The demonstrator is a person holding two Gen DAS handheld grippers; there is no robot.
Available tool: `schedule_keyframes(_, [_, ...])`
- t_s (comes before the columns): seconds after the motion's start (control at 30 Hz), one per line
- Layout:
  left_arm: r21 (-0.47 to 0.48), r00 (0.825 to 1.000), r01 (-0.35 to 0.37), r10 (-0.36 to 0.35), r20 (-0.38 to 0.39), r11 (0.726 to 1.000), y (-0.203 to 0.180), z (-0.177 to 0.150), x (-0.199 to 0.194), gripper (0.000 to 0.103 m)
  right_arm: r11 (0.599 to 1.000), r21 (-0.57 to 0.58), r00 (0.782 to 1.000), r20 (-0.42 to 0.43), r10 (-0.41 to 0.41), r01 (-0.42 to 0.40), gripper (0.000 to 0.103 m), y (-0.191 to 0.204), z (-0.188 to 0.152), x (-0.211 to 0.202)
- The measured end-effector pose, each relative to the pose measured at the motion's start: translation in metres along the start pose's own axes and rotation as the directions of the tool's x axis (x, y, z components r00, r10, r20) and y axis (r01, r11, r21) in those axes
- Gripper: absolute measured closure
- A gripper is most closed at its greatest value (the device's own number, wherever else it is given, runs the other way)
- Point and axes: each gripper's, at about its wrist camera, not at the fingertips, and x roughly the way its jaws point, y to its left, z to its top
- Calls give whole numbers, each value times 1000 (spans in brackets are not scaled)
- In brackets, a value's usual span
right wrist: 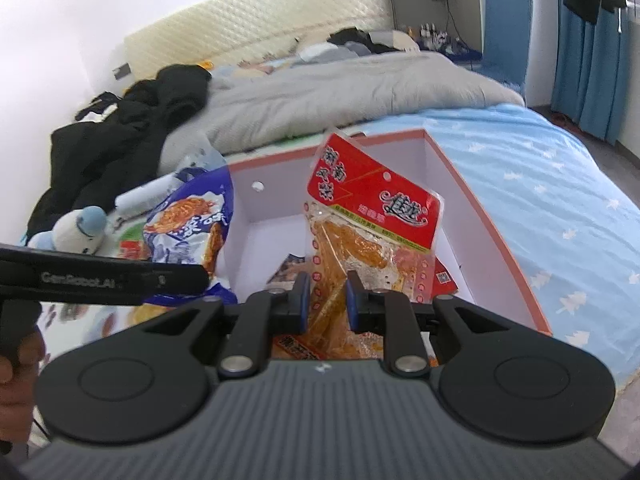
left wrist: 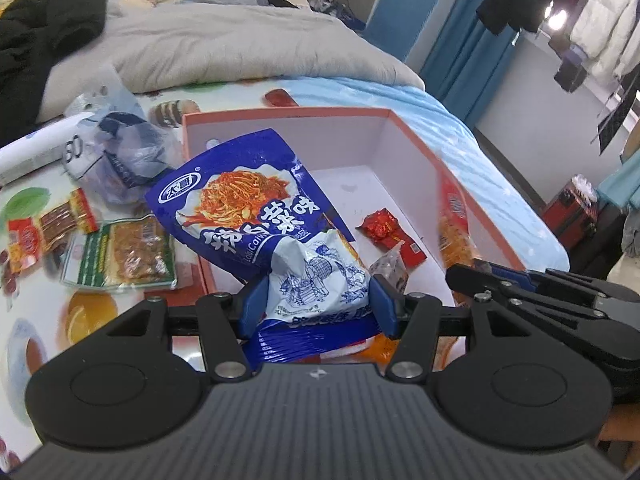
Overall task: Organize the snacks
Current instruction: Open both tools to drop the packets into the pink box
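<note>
My left gripper [left wrist: 316, 300] is shut on a blue and white snack bag [left wrist: 256, 208], held over the near left corner of an orange-rimmed white box [left wrist: 404, 148]. My right gripper [right wrist: 328, 300] is shut on a red-topped clear snack packet [right wrist: 372, 216], held upright over the same box [right wrist: 488, 216]. The blue bag also shows at left in the right wrist view [right wrist: 192, 216]. A small red packet [left wrist: 390, 232] and a clear wrapped snack [left wrist: 390, 268] lie on the box floor.
Left of the box lie a green-edged snack pack [left wrist: 128, 254], a red strip snack [left wrist: 48, 228], a crumpled plastic bag [left wrist: 116, 152] and a white roll [left wrist: 36, 152]. A grey duvet [left wrist: 224, 48] and black clothes [left wrist: 36, 40] lie behind. A plush toy [right wrist: 76, 228] sits at left.
</note>
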Motion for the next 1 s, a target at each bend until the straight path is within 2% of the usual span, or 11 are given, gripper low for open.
schedule_keyframes(0.17, [7,1000,3,-3,-10,1000,4,15,23,41,1000,-12,999,-37,-12,12,79,-5,6,23])
schedule_keyframes(0.2, [7,1000,7,-7,-11,1000,5,17,26,39,1000,-11,999,-40,-7,7,79,-6,7,26])
schedule_keyframes(0.27, [5,1000,12,-12,-7,1000,6,20,29,30,1000,-12,998,-59,-2,1,78,-7,8,34])
schedule_keyframes(0.3, [2,1000,14,-14,-7,1000,7,20,30,22,1000,-9,998,-68,0,-1,74,-8,9,36])
schedule_keyframes(0.37, [0,1000,19,-19,0,1000,8,20,29,20,1000,4,997,-79,8,-7,71,-9,8,39])
schedule_keyframes(0.4, [-1,1000,16,-16,2,1000,8,20,28,20,1000,10,997,-82,16,-15,64,-10,7,39])
schedule_keyframes(0.43, [1,1000,14,-14,5,1000,8,19,26,20,1000,15,996,-84,18,-17,62,-10,7,40])
schedule_keyframes(0.5, [-2,1000,9,-9,11,1000,9,17,20,20,999,28,996,-86,20,-18,53,-10,6,38])
schedule_keyframes(0.7, [-8,999,-5,6,44,1000,6,7,-12,20,998,47,997,-69,33,-29,52,-7,1,20])
schedule_keyframes(1.0, [-16,995,-22,24,100,1000,-1,-23,-82,20,998,37,998,-4,56,-55,52,12,-7,-31])
